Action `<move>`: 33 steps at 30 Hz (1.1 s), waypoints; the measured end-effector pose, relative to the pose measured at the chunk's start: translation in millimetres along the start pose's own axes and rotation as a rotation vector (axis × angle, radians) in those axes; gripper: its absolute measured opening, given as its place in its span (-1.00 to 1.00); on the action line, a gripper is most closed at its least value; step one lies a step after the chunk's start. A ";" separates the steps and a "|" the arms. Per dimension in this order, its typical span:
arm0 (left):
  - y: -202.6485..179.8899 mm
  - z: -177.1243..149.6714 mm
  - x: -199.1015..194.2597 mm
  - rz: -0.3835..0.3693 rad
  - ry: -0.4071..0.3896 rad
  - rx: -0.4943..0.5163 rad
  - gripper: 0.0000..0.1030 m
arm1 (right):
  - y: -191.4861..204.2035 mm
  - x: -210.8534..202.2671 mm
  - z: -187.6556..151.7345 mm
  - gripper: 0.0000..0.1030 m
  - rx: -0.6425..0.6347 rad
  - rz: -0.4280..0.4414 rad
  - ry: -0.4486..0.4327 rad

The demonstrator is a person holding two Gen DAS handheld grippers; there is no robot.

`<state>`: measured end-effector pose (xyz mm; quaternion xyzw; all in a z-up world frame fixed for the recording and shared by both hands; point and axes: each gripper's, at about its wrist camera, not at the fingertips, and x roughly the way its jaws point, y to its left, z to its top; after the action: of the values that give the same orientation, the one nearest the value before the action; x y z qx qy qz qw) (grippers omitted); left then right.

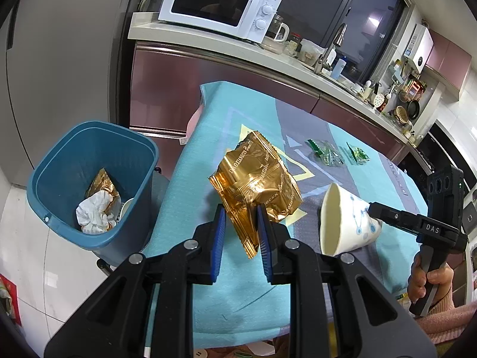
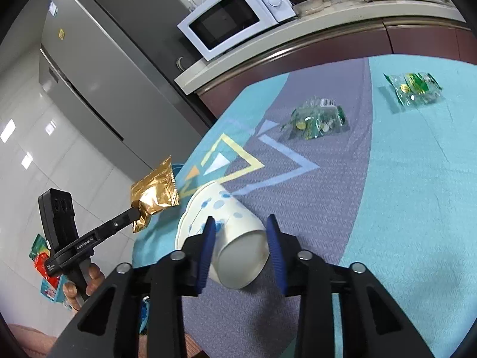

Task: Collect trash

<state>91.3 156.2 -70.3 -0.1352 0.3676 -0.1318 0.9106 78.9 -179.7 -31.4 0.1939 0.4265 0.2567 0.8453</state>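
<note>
Setting: Kitchen table under a turquoise and grey patterned cloth (image 1: 208,307) carried the work, with counter and fridge behind.
Left gripper (image 1: 240,238): its blue-padded fingers (image 1: 217,238) were pinched narrow on the lower edge of a crumpled gold foil snack wrapper (image 1: 256,185), which hung lifted clear of the cloth.
Right gripper (image 2: 240,249): its blue pads stood wide on either side of a white paper cup with blue dots (image 2: 229,238); the cup lay on its side, base toward the camera, and from this view I could not tell whether either pad touched it.
Bin: a blue plastic waste bin (image 1: 53,176) stood off the table's left edge, just beside it, and already held 1 gold wrapper and a crumpled white tissue (image 1: 95,214).
Farther on the cloth: 2 clear wrappers with green print (image 2: 317,119), (image 2: 416,88) lay well apart from the cup.
Background: a white microwave oven (image 1: 220,3) sat on the pale counter, and a grey refrigerator (image 2: 98,59) stood to its left.
Step in hand: by my reading, carrying the gold wrapper to the bin while the right side lined up on the cup.
Next move: it seemed to call for swinging the left gripper over the bin mouth and letting go, and for closing gently on the cup, since thin paper would likely crush.
</note>
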 end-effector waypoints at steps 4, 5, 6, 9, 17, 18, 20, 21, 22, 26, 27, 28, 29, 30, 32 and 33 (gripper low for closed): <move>-0.1 0.5 -0.6 0.000 -0.002 -0.002 -0.58 | -0.1 -0.7 5.7 -0.84 0.005 0.031 0.006; 0.0 0.6 -1.0 0.001 -0.004 -0.002 -0.58 | -1.9 -1.7 6.7 -0.81 0.013 0.035 0.005; 0.4 0.5 -1.3 0.001 -0.006 -0.002 -0.58 | -3.9 -3.8 7.2 -0.74 0.025 0.040 0.003; 1.3 0.1 -2.0 0.002 -0.005 -0.003 -0.58 | -3.5 -10.3 6.3 -0.52 0.009 0.038 0.003; 0.0 -2.2 -0.6 -0.003 0.000 0.002 -0.58 | 0.9 -4.0 -4.2 -0.64 -0.039 0.046 0.053; -0.4 -2.7 -0.9 -0.003 0.000 0.004 -0.58 | 1.2 -5.1 -3.4 -0.70 -0.041 0.054 0.046; -0.5 -2.9 -2.2 -0.001 -0.002 0.006 -0.58 | 3.9 -6.3 -1.4 -0.71 -0.058 0.048 0.039; -0.8 -2.7 -1.1 -0.002 -0.002 0.003 -0.58 | 5.4 -6.6 -0.3 -0.72 -0.063 0.053 0.035; -0.7 -2.8 -1.7 0.000 -0.004 0.002 -0.58 | 6.9 -6.7 1.1 -0.73 -0.065 0.064 0.032; 0.0 -2.0 -6.1 0.010 -0.013 0.002 -0.58 | 12.3 -7.3 11.2 -0.74 -0.075 0.091 0.001; 0.6 -1.6 -8.0 0.012 -0.016 0.003 -0.58 | 13.6 -6.9 14.3 -0.74 -0.075 0.100 -0.007; 0.9 -1.0 -9.4 0.014 -0.018 0.004 -0.58 | 15.4 -5.3 17.7 -0.74 -0.075 0.110 -0.013; 0.7 -1.1 -11.3 0.017 -0.021 0.005 -0.58 | 17.3 -3.9 20.2 -0.74 -0.077 0.115 -0.017; 1.4 -0.8 -13.7 0.020 -0.024 0.006 -0.58 | 19.2 -2.9 22.8 -0.74 -0.081 0.119 -0.023; 2.1 -0.5 -17.9 0.025 -0.029 0.006 -0.58 | 23.4 0.0 29.0 -0.74 -0.090 0.135 -0.032; 2.8 -0.3 -19.8 0.029 -0.033 0.006 -0.58 | 25.7 1.7 31.9 -0.74 -0.093 0.143 -0.036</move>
<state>77.7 165.5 -59.0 -0.1291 0.3543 -0.1174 0.9187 99.0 -161.7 -0.5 0.1889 0.3839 0.3324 0.8405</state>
